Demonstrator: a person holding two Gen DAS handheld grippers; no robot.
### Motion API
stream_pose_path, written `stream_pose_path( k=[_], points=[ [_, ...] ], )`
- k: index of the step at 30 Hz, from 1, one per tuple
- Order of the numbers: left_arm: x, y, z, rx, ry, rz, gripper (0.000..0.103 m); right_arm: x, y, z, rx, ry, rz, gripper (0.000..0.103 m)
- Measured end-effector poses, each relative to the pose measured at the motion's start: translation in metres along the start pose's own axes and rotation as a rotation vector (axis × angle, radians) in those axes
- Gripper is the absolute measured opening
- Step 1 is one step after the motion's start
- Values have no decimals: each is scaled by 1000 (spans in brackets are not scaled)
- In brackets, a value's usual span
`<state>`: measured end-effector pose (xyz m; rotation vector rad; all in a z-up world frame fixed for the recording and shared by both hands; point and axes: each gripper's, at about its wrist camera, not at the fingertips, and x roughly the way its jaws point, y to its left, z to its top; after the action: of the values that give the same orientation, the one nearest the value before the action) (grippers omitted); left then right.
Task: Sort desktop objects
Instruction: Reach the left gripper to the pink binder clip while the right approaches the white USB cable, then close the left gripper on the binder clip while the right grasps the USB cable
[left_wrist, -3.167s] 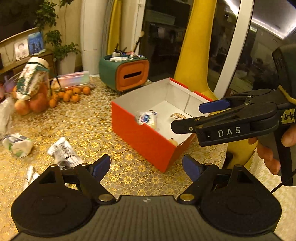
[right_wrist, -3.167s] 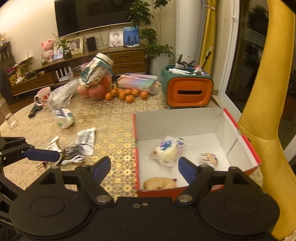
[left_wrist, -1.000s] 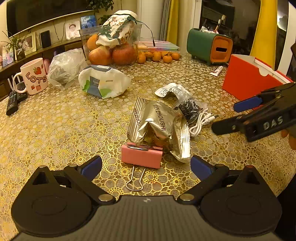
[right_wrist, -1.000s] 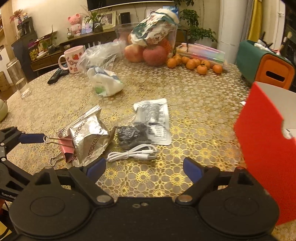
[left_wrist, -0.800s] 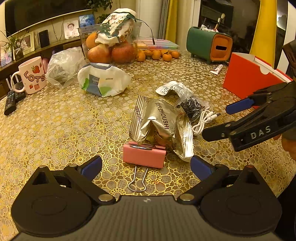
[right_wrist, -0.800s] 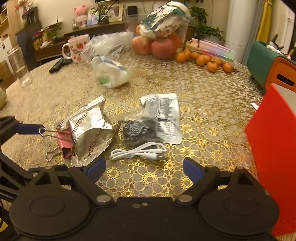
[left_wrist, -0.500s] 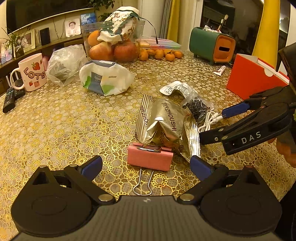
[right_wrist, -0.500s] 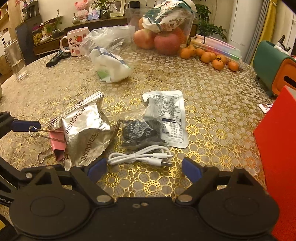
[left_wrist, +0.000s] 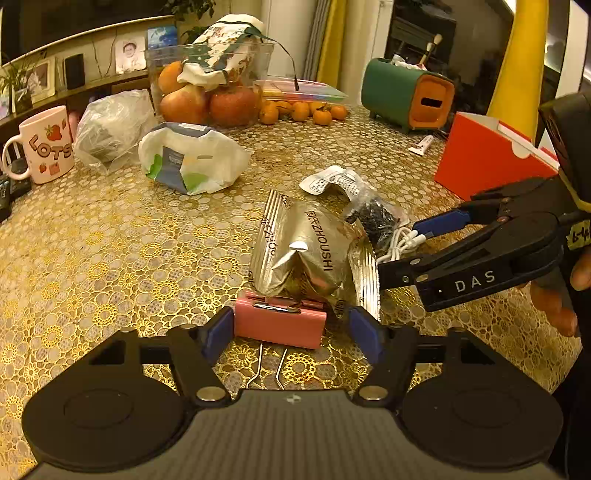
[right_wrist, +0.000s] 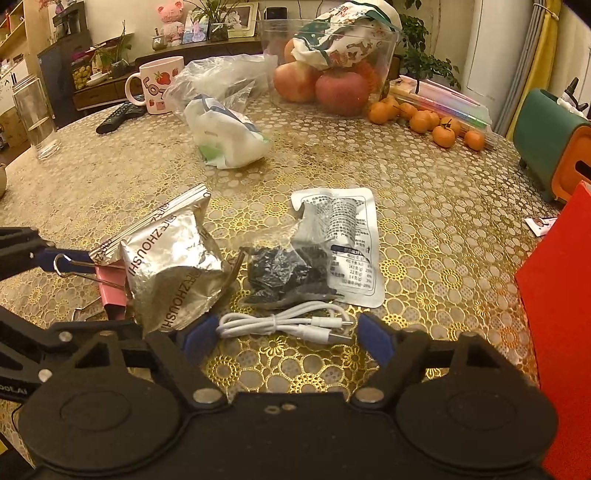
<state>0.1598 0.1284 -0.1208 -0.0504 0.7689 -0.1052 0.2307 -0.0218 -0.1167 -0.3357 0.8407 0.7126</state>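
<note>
A pink binder clip (left_wrist: 280, 323), clamped on a silver foil snack bag (left_wrist: 306, 251), lies between the fingers of my left gripper (left_wrist: 291, 332). Its jaws are closing; the left pad is at the clip's side and a gap stays on the right. A coiled white cable (right_wrist: 284, 325) lies between the fingers of my right gripper (right_wrist: 286, 339), whose jaws are also closing, the pads just outside the coil's ends. Behind the cable sit a clear bag of black bits (right_wrist: 284, 273) and a white sachet (right_wrist: 347, 240). The red box (left_wrist: 487, 158) stands to the right.
On the gold lace tablecloth are a white plastic bag (left_wrist: 192, 162), a pink mug (left_wrist: 44, 144), a clear tub of fruit (left_wrist: 210, 88), tangerines (left_wrist: 306, 110), a green and orange holder (left_wrist: 406, 96), a remote (right_wrist: 118, 118) and a glass (right_wrist: 35, 114).
Both grippers left the red box and came down over the clutter. The left jaws have narrowed around the pink clip, and the right jaws have narrowed around the white cable.
</note>
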Motion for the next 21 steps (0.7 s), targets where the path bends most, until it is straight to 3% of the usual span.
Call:
stream_pose_path(
  k=[10,14,21],
  points=[
    [-3,1,1,-23,12,34,49,-9,-1,-7,12,0,1,75],
    [-6,6,3,-80,13,31,49,-16,-4,-11,21,0,4,74],
    [-20,2,0,-88,4,44,48,-26,-7,-16,35,-1,10,73]
  ],
)
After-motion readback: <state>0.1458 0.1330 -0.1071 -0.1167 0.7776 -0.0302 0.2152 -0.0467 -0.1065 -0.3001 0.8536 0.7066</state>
